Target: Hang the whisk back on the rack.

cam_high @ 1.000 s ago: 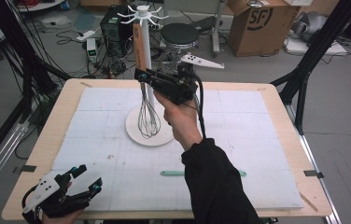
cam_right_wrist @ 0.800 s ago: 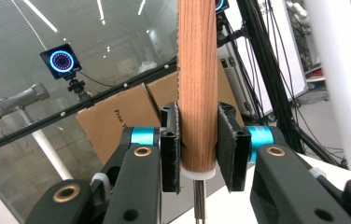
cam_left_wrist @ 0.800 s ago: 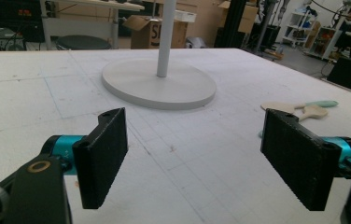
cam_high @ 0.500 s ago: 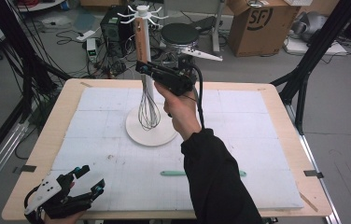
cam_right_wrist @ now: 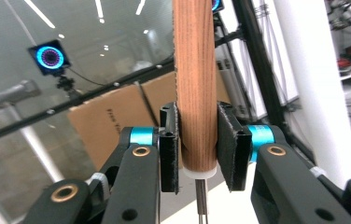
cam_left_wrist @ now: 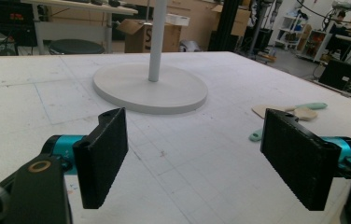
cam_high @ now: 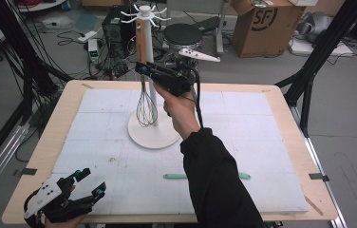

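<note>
Whisk [cam_high: 146,97] upright in my right gripper [cam_high: 144,69], beside the one white stand [cam_high: 154,128].
Counted: one whisk, one stand, one green spatula [cam_high: 181,176] near the front edge. White padded table [cam_high: 262,142], cluttered workshop behind. Wooden handle [cam_right_wrist: 195,84] up, wires down, long axis vertical; right jaws clamped on the handle. Left gripper [cam_high: 82,185] at the front-left corner, jaws wide apart.
</note>
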